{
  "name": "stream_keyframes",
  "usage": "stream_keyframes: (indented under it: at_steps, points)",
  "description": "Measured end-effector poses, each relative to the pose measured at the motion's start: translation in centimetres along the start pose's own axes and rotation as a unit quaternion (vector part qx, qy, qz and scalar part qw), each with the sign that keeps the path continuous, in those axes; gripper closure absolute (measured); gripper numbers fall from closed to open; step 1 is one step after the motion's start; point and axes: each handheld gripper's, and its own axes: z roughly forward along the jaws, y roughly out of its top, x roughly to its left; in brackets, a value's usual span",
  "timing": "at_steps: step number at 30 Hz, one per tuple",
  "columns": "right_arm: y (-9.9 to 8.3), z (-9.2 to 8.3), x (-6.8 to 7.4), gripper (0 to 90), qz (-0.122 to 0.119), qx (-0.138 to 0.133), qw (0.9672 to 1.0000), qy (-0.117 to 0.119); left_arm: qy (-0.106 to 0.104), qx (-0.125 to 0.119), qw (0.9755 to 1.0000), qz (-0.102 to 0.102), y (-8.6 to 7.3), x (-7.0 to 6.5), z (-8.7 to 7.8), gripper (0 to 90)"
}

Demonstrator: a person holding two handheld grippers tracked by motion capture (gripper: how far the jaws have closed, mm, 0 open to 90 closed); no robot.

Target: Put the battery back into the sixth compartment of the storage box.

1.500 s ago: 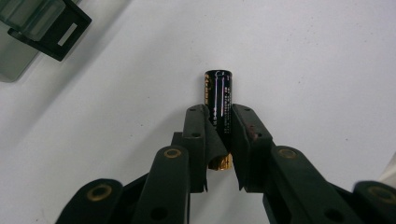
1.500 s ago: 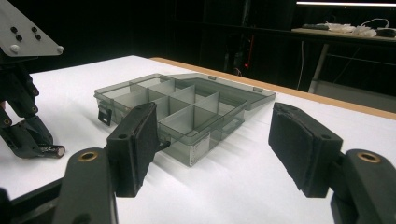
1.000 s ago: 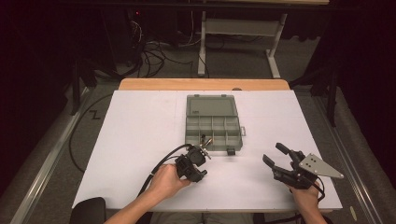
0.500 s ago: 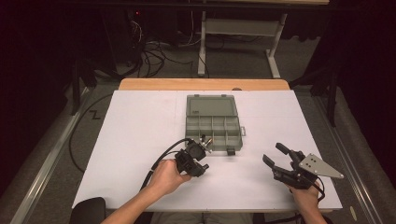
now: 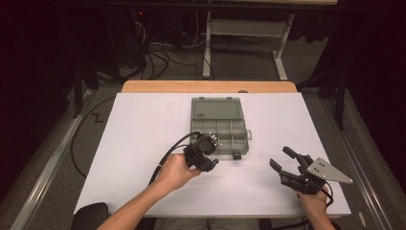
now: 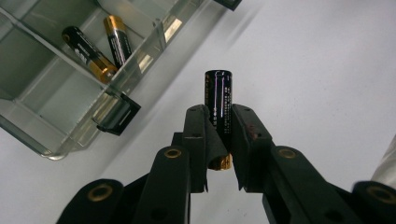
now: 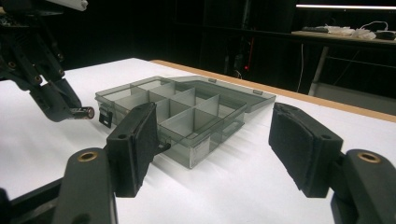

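Between left gripper [image 6: 218, 135] pads: battery [image 6: 218, 105], clamped mid-body, black end poking past jaw tips, gold end back toward hinge. Just beside open box [image 5: 218, 125], above white table [image 5: 119, 143]. Two batteries [image 6: 95, 46] in one compartment. Right gripper [image 7: 215, 140] jaws wide apart, empty.

Dim room around a white worktop

The worktop [image 5: 143, 143] is white with a wooden far edge [image 5: 206, 86]. Beyond it, a grey floor [image 5: 239, 67] carries tangled black cables [image 5: 153, 52] and a white metal table frame [image 5: 244, 33]. Darkness swallows the walls; a lit desk [image 7: 345, 32] stands far back.
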Motion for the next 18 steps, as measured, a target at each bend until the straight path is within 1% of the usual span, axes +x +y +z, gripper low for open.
stream_keyframes:
  at_steps: [2,7,12,18]
  points:
    - [0.0,0.0,0.0,34.6,0.002,0.001,1.0,-0.001,0.005,-0.003,1.0,-0.003,0.3,0.1,-0.1,75.9]
    - [0.0,0.0,0.0,34.6,0.001,0.0,1.0,0.0,0.008,-0.006,0.9999,-0.01,1.0,0.8,-0.1,75.9]
    - [0.0,0.0,-0.1,34.5,0.003,0.002,1.0,0.0,0.012,-0.004,0.9998,-0.015,1.7,1.4,0.0,75.9]
    - [0.0,0.0,-0.1,34.6,0.004,0.001,1.0,0.0,0.019,-0.004,0.9995,-0.026,2.3,2.3,0.1,75.9]
